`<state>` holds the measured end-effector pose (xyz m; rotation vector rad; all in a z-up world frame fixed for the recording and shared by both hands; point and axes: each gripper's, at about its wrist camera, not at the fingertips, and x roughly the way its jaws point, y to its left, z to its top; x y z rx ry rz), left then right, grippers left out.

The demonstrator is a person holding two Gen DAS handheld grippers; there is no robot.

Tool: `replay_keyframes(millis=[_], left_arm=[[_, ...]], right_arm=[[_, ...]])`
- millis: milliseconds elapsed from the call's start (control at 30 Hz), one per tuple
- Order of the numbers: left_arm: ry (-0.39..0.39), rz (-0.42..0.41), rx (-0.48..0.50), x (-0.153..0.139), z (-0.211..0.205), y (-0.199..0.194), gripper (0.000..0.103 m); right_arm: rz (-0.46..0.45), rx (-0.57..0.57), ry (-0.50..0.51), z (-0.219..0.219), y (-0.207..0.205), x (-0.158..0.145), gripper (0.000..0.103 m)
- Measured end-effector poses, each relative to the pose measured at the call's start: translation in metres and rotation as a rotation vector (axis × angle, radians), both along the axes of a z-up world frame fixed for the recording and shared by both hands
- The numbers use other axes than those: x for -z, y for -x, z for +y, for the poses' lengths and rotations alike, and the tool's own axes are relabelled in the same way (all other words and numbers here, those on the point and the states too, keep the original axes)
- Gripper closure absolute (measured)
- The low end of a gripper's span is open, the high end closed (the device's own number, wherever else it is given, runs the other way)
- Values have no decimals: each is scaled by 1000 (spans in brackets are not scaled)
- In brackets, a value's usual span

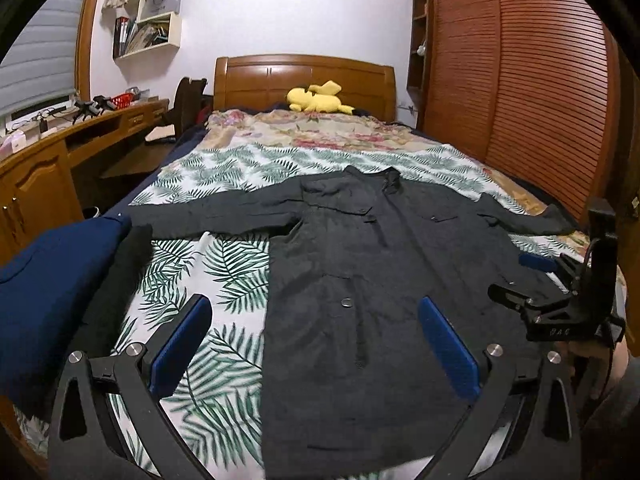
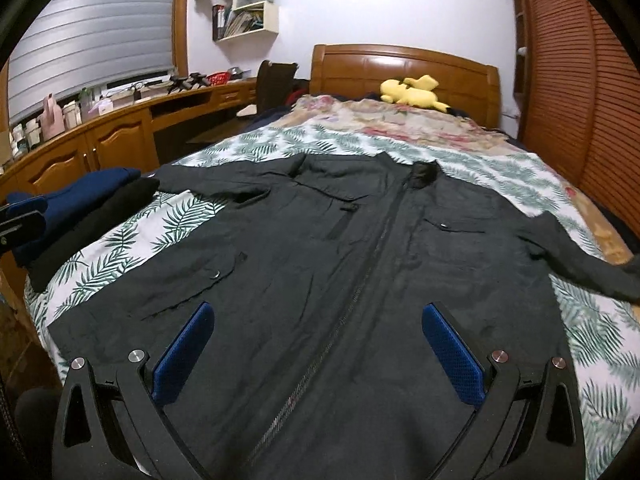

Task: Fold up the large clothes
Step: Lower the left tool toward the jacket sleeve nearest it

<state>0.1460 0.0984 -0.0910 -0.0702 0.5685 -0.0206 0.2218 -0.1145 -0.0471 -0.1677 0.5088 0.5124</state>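
A large dark grey jacket (image 1: 360, 264) lies flat, front up, on the leaf-print bedspread (image 1: 224, 264), sleeves spread to both sides. It also shows in the right wrist view (image 2: 320, 248), zipper running down its middle. My left gripper (image 1: 314, 312) is open and empty, hovering above the jacket's lower left hem. My right gripper (image 2: 318, 320) is open and empty above the jacket's lower middle. The right gripper also shows in the left wrist view (image 1: 532, 276) at the jacket's right edge.
Folded navy and black clothes (image 1: 60, 280) are stacked at the bed's left edge, also in the right wrist view (image 2: 80, 204). A yellow plush toy (image 1: 316, 98) lies by the wooden headboard (image 1: 304, 76). A wooden desk (image 1: 48, 160) runs along the left; a slatted wardrobe (image 1: 520, 80) stands right.
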Motion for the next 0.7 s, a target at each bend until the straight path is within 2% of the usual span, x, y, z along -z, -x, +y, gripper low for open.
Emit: replay_keyframes(millis=[67, 167, 267, 333, 433, 700], left_arm=[[-1, 20, 0, 7, 8, -15, 1], [-19, 62, -17, 19, 15, -41, 7], [-1, 91, -30, 28, 25, -67, 14], [8, 108, -43, 34, 33, -86, 23], [29, 145, -61, 42, 46, -118, 33], [91, 196, -122, 52, 84, -194, 36]], right_arm=[[-14, -29, 3, 3, -10, -2, 0], [-35, -36, 13, 11, -30, -1, 0], [-28, -70, -20, 15, -51, -3, 0], [-51, -77, -13, 15, -60, -3, 0], [-60, -72, 2, 18, -67, 12, 0], [29, -95, 2, 15, -73, 31, 0]])
